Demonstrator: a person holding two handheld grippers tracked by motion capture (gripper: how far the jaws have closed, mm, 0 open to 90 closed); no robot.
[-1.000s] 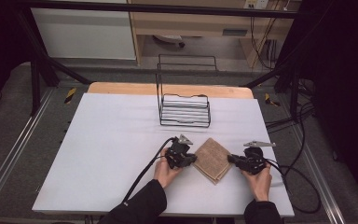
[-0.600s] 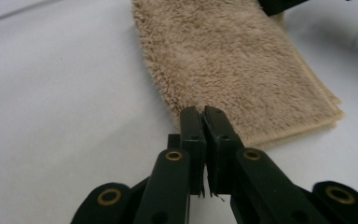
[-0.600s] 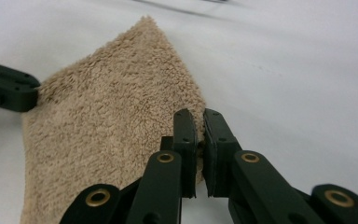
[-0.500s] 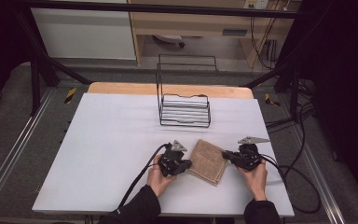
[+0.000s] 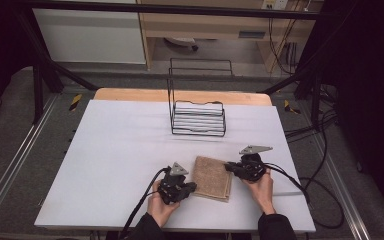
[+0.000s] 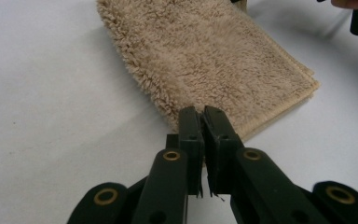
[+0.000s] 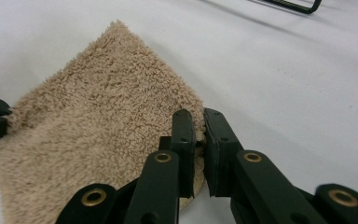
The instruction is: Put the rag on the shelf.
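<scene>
Towel (image 5: 212,178), tan, folded flat (fluffy)

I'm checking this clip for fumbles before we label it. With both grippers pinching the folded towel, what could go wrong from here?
1. The left gripper and right gripper each pinch only the towel's edge, so it may slip free.
2. The folded layers could fall open if lifted unevenly.

Two hand-held black grippers, each with a grey three-cornered plate on top and a black cable trailing off, the left gripper (image 5: 192,188) toward 7 o'clock, the right gripper (image 5: 228,166) toward 4 o'clock. Each has two flat black jaws on arms with brass-ringed pivot holes. Both sleeves are dark.
</scene>
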